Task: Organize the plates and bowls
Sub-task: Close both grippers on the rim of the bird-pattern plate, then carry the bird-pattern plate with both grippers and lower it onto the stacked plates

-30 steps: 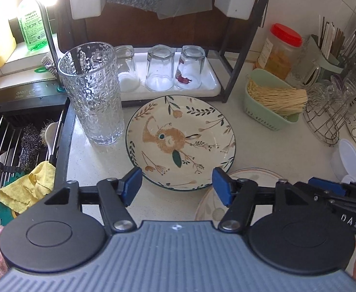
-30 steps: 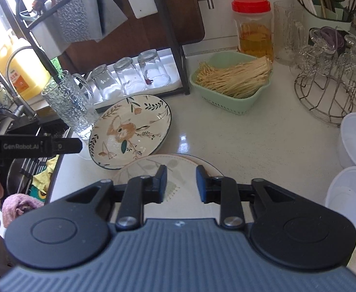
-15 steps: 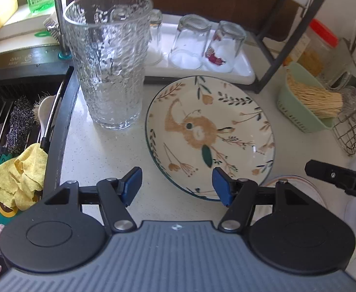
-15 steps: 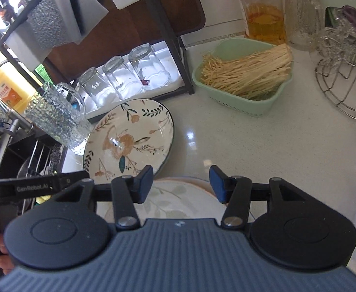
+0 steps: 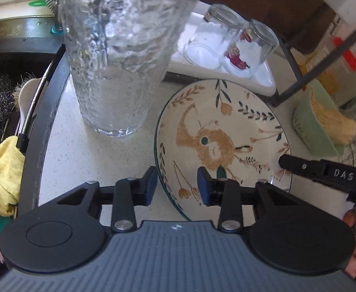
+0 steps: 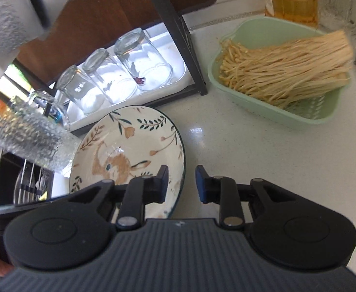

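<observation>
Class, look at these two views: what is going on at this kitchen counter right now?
A person holds a gripper in each hand, both at the rabbit-pattern plate on the counter. The left gripper straddles its near rim, the right gripper its right rim; both are closing, neither pressing yet. A tall textured glass stands beside it.

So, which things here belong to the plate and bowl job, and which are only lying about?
Job: rabbit plate; left gripper and right gripper, both closing over its rim.

Lying about: tall glass; upturned glasses; green basket of mushrooms; yellow cloth.
</observation>
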